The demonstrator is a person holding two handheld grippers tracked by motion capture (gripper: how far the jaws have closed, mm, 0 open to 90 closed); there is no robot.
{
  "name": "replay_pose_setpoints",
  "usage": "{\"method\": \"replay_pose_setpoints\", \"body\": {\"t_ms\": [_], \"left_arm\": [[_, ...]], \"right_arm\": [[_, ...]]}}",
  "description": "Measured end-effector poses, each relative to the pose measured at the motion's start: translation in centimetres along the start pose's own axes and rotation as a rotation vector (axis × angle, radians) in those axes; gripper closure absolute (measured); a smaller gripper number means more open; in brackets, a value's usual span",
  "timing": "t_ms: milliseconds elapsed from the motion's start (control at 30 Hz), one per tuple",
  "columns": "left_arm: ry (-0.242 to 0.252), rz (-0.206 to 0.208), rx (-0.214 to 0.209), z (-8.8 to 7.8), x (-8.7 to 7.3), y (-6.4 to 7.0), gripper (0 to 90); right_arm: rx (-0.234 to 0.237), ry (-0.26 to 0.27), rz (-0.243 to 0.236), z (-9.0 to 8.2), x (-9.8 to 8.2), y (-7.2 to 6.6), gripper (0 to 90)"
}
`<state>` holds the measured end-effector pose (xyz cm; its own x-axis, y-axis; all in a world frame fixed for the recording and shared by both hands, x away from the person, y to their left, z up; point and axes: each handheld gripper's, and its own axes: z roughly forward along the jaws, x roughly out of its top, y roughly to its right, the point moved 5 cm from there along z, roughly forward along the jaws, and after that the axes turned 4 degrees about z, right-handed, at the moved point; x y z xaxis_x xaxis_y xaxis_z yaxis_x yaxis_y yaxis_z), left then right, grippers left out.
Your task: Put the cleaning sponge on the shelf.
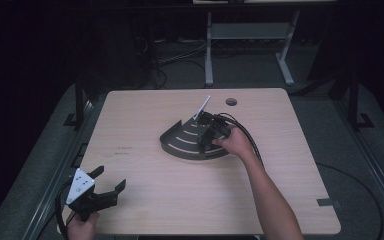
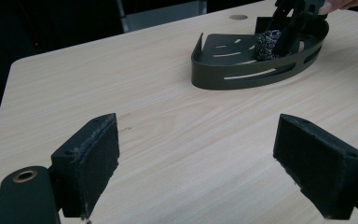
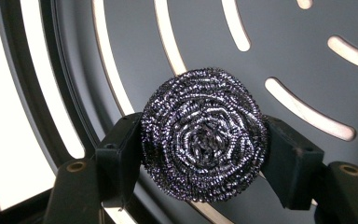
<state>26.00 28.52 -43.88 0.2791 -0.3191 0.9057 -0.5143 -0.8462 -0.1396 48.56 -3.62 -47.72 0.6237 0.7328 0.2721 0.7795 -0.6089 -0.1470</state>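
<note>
Right gripper (image 3: 203,154): clamped on the steel-wool scourer (image 3: 204,135), held just above the slotted corner caddy (image 3: 307,56), seemingly for placing inside.
Left gripper (image 2: 196,163): gaped wide, empty, parked well clear.

Scourer (image 3: 204,135) in rack (image 1: 180,145), rack mid-table (image 1: 145,200).

A light wooden table (image 1: 145,200) is seen, with a round hole (image 1: 231,102) near its far edge. Beyond it, a dark floor is crossed by cables (image 1: 180,55), and the pale metal legs of a second table (image 1: 286,62) are seen standing farther back.
</note>
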Motion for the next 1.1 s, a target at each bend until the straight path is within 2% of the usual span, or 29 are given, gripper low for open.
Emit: {"method": "replay_pose_setpoints", "body": {"t_ms": [600, 800, 1100], "left_arm": [[-0.004, 0.001, 0.001, 0.1, 0.0, 0.0, 13.8], [-0.001, -0.001, 0.003, 0.0, 0.1, 0.0, 13.8], [-0.004, 0.004, 0.0, 0.2, 0.1, 0.0, 13.7]], "right_arm": [[0.007, 0.004, 0.006, -0.2, 0.0, 0.2, 33.1], [0.013, 0.018, 0.012, -0.5, 0.1, 0.1, 27.7], [0.022, 0.043, 0.014, -1.3, 0.1, 0.1, 24.6]]}}
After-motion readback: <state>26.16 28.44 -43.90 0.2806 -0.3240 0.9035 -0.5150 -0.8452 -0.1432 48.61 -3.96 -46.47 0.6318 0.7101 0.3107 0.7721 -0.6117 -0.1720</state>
